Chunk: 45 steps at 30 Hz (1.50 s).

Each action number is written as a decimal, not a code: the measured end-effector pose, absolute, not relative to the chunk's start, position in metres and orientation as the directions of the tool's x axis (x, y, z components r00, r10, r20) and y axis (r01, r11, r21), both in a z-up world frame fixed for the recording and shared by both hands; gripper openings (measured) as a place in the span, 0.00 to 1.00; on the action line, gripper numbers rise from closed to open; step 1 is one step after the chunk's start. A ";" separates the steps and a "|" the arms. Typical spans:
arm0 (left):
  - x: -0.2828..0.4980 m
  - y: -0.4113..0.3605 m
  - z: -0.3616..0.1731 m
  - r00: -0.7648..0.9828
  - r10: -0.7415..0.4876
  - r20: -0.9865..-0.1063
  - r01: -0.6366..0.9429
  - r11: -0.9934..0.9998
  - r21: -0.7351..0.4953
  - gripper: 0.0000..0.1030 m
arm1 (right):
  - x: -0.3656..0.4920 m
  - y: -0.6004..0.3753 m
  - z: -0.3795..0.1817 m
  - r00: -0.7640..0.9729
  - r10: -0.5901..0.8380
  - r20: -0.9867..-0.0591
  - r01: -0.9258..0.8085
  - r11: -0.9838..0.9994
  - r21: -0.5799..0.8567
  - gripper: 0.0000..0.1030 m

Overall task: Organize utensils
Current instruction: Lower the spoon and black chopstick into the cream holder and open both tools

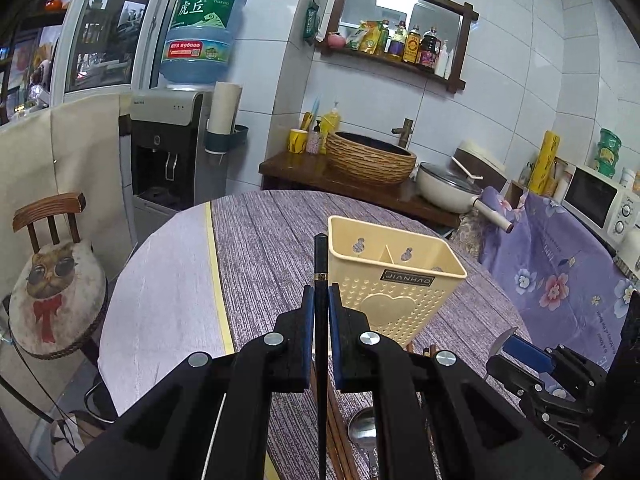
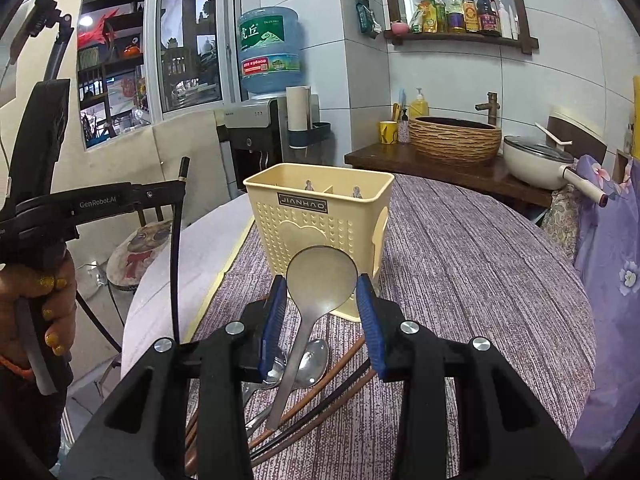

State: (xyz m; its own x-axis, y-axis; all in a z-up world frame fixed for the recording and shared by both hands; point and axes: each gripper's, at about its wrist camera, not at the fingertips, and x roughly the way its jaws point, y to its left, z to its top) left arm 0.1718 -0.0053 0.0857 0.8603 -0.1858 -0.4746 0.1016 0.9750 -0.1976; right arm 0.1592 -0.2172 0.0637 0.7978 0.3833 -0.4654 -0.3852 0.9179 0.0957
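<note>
utensils: my left claw (image 1: 320,300) pinches a thin, stiff, slick black chopstick (image 1: 320,256) mid-shaft, tip just left of the cream holder (image 1: 396,280); my right claw (image 2: 322,300) clamps a light steel spoon (image 2: 320,276) by its bowl, holder just ahead.

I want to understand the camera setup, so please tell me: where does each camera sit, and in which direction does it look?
Left wrist: on the left gripper, looking along a clamped black chopstick toward the cream utensil holder; the right gripper shows at right.
Right wrist: on the right gripper, holding a steel spoon before the holder; the person's left hand shows at left.
Shared: holder, round table, basin, water dispenser.
</note>
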 end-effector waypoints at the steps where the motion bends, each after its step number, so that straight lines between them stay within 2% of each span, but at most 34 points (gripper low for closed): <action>1: 0.171 -0.005 0.087 0.863 -0.185 -0.470 0.101 0.975 -0.197 0.08 | 0.159 -0.218 0.065 0.800 0.383 -0.462 -0.385 0.918 0.093 0.36; 20: 0.172 0.005 0.126 0.900 -0.194 -0.390 0.132 0.975 -0.181 0.08 | 0.174 -0.210 0.101 0.804 0.436 -0.405 -0.441 0.894 0.087 0.36; 28: 0.179 0.002 0.167 0.897 -0.272 -0.348 0.213 0.957 -0.198 0.08 | 0.190 -0.212 0.136 0.820 0.446 -0.360 -0.449 0.890 0.080 0.36; 33: 0.183 0.000 0.211 0.910 -0.308 -0.276 0.256 0.944 -0.206 0.08 | 0.213 -0.213 0.172 0.856 0.413 -0.311 -0.418 0.907 0.054 0.36; 38: 0.204 -0.010 0.242 0.939 -0.266 -0.218 0.226 0.955 -0.190 0.08 | 0.240 -0.216 0.202 0.910 0.341 -0.235 -0.344 0.938 0.028 0.36; 42: 0.226 -0.018 0.233 0.951 -0.228 -0.211 0.190 0.964 -0.186 0.08 | 0.252 -0.210 0.197 0.935 0.287 -0.209 -0.297 0.955 -0.017 0.36; 45: 0.242 -0.024 0.208 0.945 -0.217 -0.246 0.172 0.967 -0.190 0.08 | 0.257 -0.203 0.176 0.944 0.252 -0.214 -0.270 0.961 -0.062 0.36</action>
